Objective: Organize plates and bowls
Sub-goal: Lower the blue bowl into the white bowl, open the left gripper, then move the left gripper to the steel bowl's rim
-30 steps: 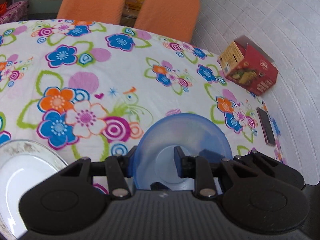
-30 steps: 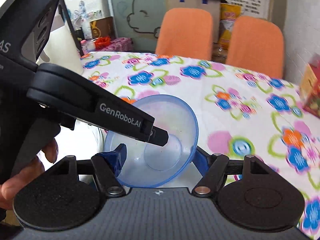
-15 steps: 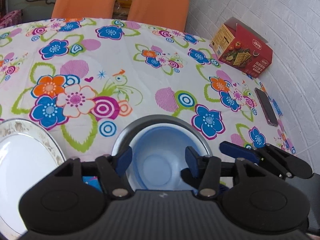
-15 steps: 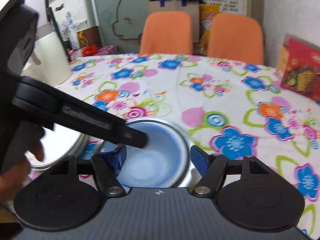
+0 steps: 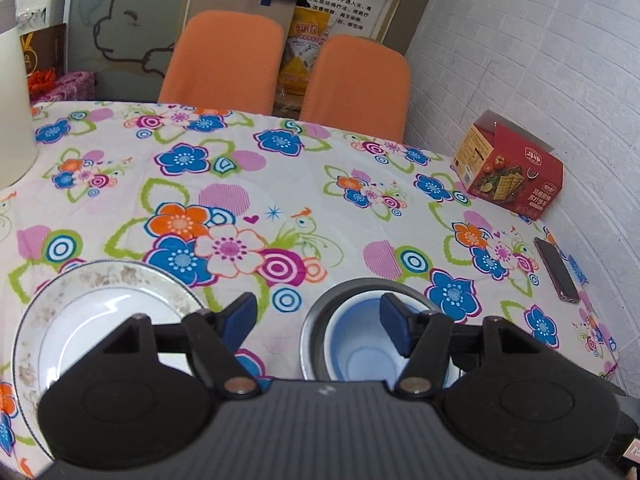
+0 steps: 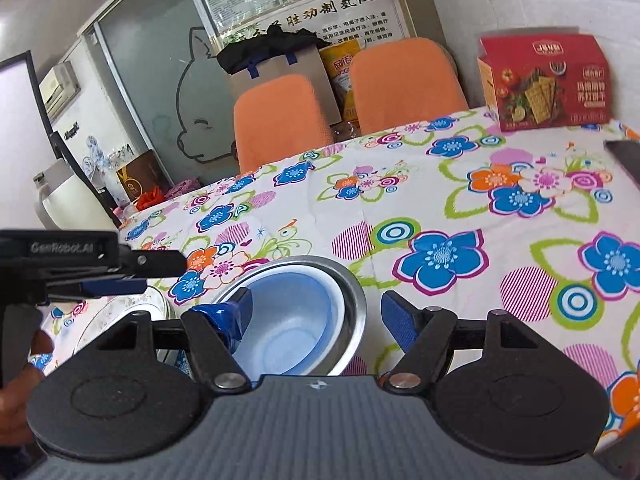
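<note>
I am holding my left gripper [image 5: 316, 322] spread and empty above the white plate [image 5: 100, 312] just left of the steel bowl [image 6: 352, 300], where the blue bowl [image 6: 288, 320] is sitting nested, while keeping my right gripper [image 6: 316, 316] spread, aiming squarely for the plate's rim.

The left gripper's [image 5: 316, 322] body hides the near rims of the plate [image 5: 100, 280] and bowl [image 5: 360, 344]; the phone [image 6: 624, 156] is cut off, perhaps half.
</note>
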Demonstrator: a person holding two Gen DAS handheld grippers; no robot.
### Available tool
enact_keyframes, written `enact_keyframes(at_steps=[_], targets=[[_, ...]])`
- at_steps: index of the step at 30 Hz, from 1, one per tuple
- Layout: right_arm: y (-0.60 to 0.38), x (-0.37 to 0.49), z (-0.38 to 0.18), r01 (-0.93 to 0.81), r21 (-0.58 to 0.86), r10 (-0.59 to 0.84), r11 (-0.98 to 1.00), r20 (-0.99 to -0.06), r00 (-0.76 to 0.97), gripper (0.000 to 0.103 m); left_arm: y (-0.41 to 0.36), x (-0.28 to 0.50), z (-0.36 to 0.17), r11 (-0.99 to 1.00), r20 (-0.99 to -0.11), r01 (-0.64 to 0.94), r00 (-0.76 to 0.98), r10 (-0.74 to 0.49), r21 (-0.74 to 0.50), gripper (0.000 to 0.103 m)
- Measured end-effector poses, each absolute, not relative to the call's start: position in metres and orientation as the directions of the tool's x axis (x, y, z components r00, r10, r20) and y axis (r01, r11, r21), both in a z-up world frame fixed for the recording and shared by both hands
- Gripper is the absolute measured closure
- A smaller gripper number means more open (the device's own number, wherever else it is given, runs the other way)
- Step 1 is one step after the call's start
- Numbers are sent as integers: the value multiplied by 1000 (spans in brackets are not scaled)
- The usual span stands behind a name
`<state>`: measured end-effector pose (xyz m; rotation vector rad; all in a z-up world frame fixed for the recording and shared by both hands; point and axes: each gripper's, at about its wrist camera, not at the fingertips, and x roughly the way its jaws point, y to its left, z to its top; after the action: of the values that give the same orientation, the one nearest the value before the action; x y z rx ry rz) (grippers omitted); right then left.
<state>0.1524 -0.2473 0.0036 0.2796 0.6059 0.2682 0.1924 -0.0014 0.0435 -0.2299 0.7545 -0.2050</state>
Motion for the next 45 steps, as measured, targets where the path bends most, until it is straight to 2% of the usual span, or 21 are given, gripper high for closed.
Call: enact_keyframes(at_steps=[7, 12, 16, 17, 18, 19, 24, 29, 34, 37, 45], targets=[[-250, 154, -2, -145, 421, 352, 896, -471, 809, 45, 7, 187, 39, 948, -642, 65, 722, -259, -311, 37], [-242, 161, 1, -93, 413, 317, 906, -516, 796, 45, 12, 176, 42, 948, -635, 44, 732, -246, -316, 36], [-243, 152, 5, -107, 432, 333, 895, -491, 805, 45, 16, 167, 47, 950, -616, 45, 752, -237, -310, 35], [-243, 150, 6, -109, 430, 331, 896, -485, 809, 45, 17, 165, 49, 951, -610, 42, 759, -230, -307, 33], [-243, 148, 7, -109, 427, 328, 898, -481, 813, 45, 17, 164, 50, 951, -607, 35, 763, -223, -306, 23], [-244, 147, 8, -106, 426, 324, 899, -480, 815, 45, 19, 163, 51, 951, -600, 33, 769, -220, -307, 22], [-251, 142, 4, -83, 453, 318, 888, -472, 822, 45, 26, 159, 50, 952, -594, 21, 777, -207, -305, 21], [-262, 141, -1, -47, 445, 288, 894, -491, 822, 45, 41, 169, 42, 933, -616, -14, 755, -227, -361, 21], [-274, 144, -8, -18, 462, 277, 887, -499, 821, 45, 42, 181, 36, 931, -646, -30, 728, -228, -363, 21], [-274, 148, -11, -28, 463, 292, 886, -508, 810, 45, 35, 188, 36, 935, -655, 2, 713, -250, -354, 20], [-262, 159, -19, -70, 393, 302, 917, -566, 767, 45, -2, 224, 35, 935, -699, 210, 622, -352, -284, 20]])
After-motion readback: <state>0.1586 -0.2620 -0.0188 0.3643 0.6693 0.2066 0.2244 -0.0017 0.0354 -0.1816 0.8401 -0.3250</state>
